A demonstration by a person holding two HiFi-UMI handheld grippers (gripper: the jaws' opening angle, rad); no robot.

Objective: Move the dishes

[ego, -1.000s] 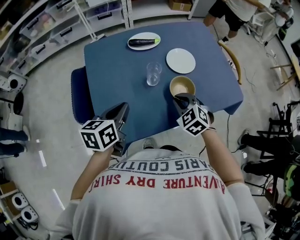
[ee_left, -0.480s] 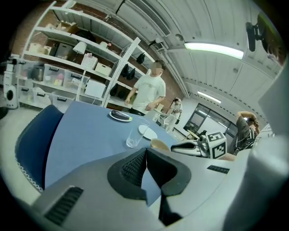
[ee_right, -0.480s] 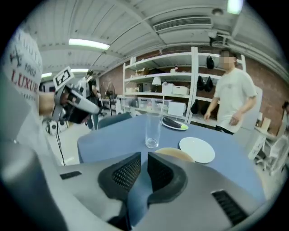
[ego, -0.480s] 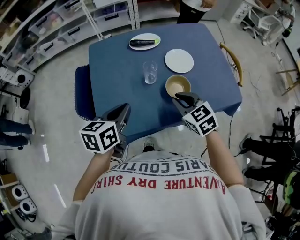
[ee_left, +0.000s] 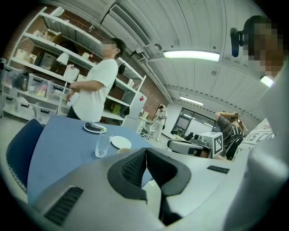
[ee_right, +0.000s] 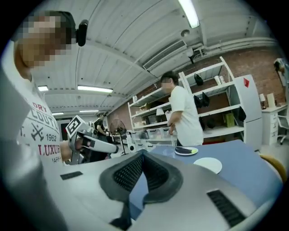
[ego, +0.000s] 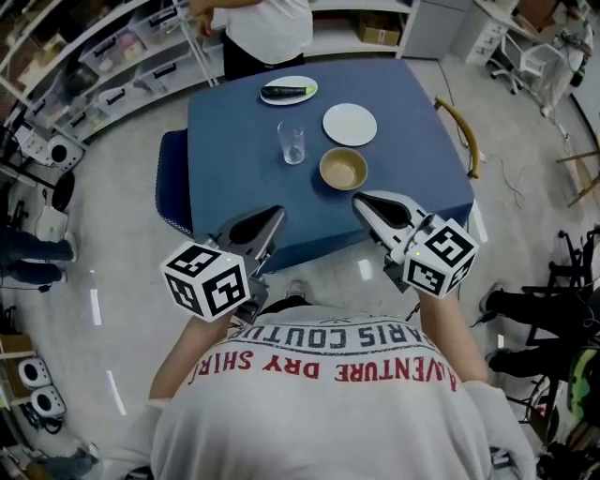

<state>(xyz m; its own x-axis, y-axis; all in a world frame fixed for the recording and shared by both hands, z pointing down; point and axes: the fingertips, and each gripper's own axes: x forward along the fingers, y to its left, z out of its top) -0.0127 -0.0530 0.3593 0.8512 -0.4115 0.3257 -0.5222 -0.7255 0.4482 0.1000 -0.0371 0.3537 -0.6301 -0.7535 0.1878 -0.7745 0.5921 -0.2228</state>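
On the blue table (ego: 234, 178) stand a tan bowl (ego: 343, 169), an empty white plate (ego: 350, 124), a clear glass (ego: 292, 142) and a white plate holding a dark eggplant (ego: 289, 91). My left gripper (ego: 273, 217) hovers at the table's near edge, shut and empty. My right gripper (ego: 361, 201) is just short of the bowl, also shut with nothing in it. The left gripper view shows the glass (ee_left: 102, 145) and the white plate (ee_left: 120, 142) beyond its closed jaws. The right gripper view shows the eggplant plate (ee_right: 186, 150) and the white plate (ee_right: 207, 164).
A person in a white shirt (ego: 258, 23) stands at the table's far edge by the eggplant plate. A blue chair (ego: 172, 187) sits against the left side, a wooden chair (ego: 459, 131) at the right. Shelving with bins (ego: 112, 56) lines the back.
Both grippers have pulled back toward me; the right one has left the bowl's rim. A person in white has come up to the table's far edge.
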